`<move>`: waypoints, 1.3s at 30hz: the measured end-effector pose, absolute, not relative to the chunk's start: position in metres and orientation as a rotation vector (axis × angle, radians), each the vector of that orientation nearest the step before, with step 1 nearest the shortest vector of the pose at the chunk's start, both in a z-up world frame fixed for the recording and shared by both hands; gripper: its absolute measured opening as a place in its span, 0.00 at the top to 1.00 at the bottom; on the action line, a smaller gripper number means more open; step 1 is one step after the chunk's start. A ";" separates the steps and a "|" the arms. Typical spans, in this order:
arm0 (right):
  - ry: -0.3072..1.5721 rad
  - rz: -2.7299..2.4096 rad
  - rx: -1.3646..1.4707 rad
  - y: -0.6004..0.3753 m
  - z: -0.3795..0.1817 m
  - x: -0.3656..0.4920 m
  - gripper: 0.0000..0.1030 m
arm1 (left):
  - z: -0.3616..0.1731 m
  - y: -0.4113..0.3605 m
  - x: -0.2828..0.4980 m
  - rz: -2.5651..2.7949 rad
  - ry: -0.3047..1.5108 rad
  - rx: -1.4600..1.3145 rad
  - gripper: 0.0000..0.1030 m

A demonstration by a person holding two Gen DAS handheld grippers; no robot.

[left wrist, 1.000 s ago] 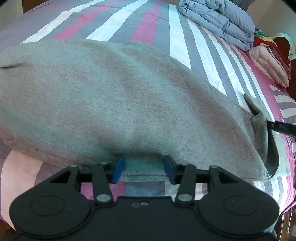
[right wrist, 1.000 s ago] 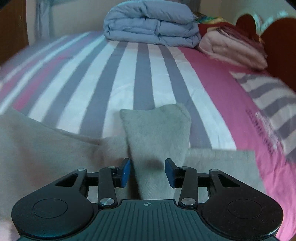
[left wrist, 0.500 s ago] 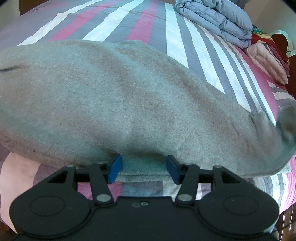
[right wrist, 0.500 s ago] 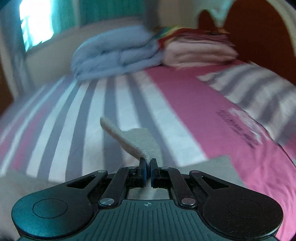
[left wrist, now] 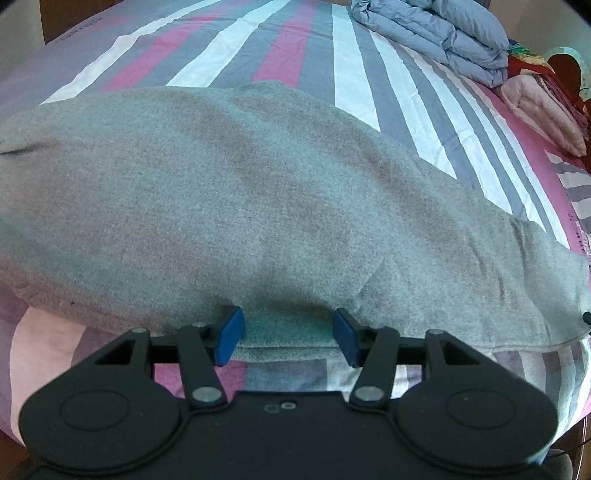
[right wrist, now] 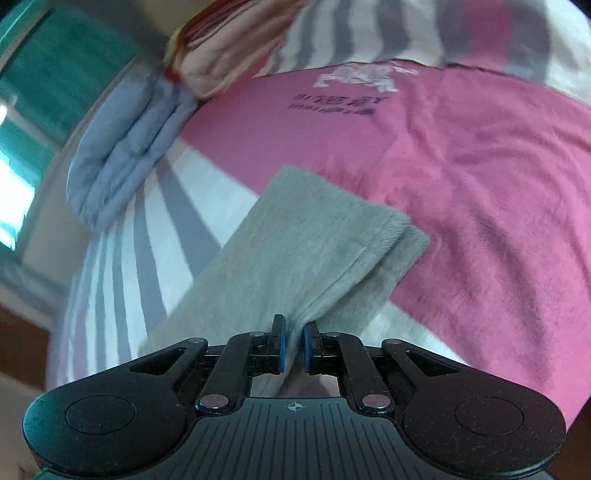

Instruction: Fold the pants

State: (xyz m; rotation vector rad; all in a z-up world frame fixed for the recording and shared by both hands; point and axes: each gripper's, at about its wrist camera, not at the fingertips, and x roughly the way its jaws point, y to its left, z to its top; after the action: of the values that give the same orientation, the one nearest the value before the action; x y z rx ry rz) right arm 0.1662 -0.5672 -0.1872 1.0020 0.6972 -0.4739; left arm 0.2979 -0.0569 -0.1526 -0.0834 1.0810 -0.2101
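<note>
Right gripper (right wrist: 294,347) is pinched on a leg end of the pants (left wrist: 258,206); left gripper (left wrist: 287,338) is spread wide, its blue pads straddling the near hem without clamping. Step in hand, by judgement: carrying the leg end across for a fold. Next move calls for laying it flush, edges aligned. Pants are grey, fleecy, spread flat across the striped bed (left wrist: 354,81), well short of the folded quilt (left wrist: 436,33).

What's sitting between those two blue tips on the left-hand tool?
In the left wrist view, the near edge of the grey pants lies between the open left gripper pads, over the striped bedsheet.
</note>
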 end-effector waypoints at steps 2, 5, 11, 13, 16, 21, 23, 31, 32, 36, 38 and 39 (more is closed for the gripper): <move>0.695 -0.498 0.990 -0.570 -0.186 0.165 0.92 | -0.153 -0.058 0.297 -0.209 1.080 -0.079 0.55; 0.656 -0.496 0.994 -0.568 -0.175 0.158 0.93 | -0.152 -0.058 0.297 -0.209 1.082 -0.077 0.55; 0.798 -0.554 0.784 -0.555 -0.179 0.161 0.93 | -0.152 -0.058 0.295 -0.205 1.073 -0.069 0.55; 0.797 -0.541 0.806 -0.558 -0.184 0.157 0.92 | -0.151 -0.058 0.294 -0.206 1.073 -0.071 0.55; 0.758 -0.521 0.842 -0.565 -0.174 0.152 0.80 | -0.150 -0.054 0.294 -0.212 1.071 -0.090 0.55; 0.782 -0.524 0.814 -0.567 -0.173 0.159 0.80 | -0.148 -0.047 0.293 -0.211 1.063 -0.098 0.55; 0.728 -0.516 0.757 -0.562 -0.163 0.167 0.88 | -0.147 -0.045 0.292 -0.212 1.060 -0.099 0.55; 0.476 -0.492 0.636 -0.560 -0.109 0.172 0.91 | -0.150 -0.046 0.285 -0.195 1.031 -0.104 0.55; 0.527 -0.517 0.640 -0.562 -0.123 0.171 0.91 | -0.150 -0.049 0.283 -0.195 1.025 -0.082 0.55; 0.779 -0.569 0.668 -0.566 -0.183 0.166 0.91 | -0.149 -0.056 0.281 -0.186 1.017 -0.037 0.54; 0.777 -0.584 0.654 -0.565 -0.178 0.161 0.87 | -0.149 -0.055 0.282 -0.185 1.023 -0.045 0.53; 0.780 -0.582 0.651 -0.566 -0.172 0.161 0.82 | -0.148 -0.055 0.282 -0.186 1.024 -0.047 0.53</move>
State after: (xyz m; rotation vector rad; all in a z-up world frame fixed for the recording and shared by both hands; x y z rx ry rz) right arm 0.1612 -0.5658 -0.1719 0.6514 0.7796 -0.5819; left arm 0.2820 -0.0548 -0.1481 -0.0468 1.0240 -0.1859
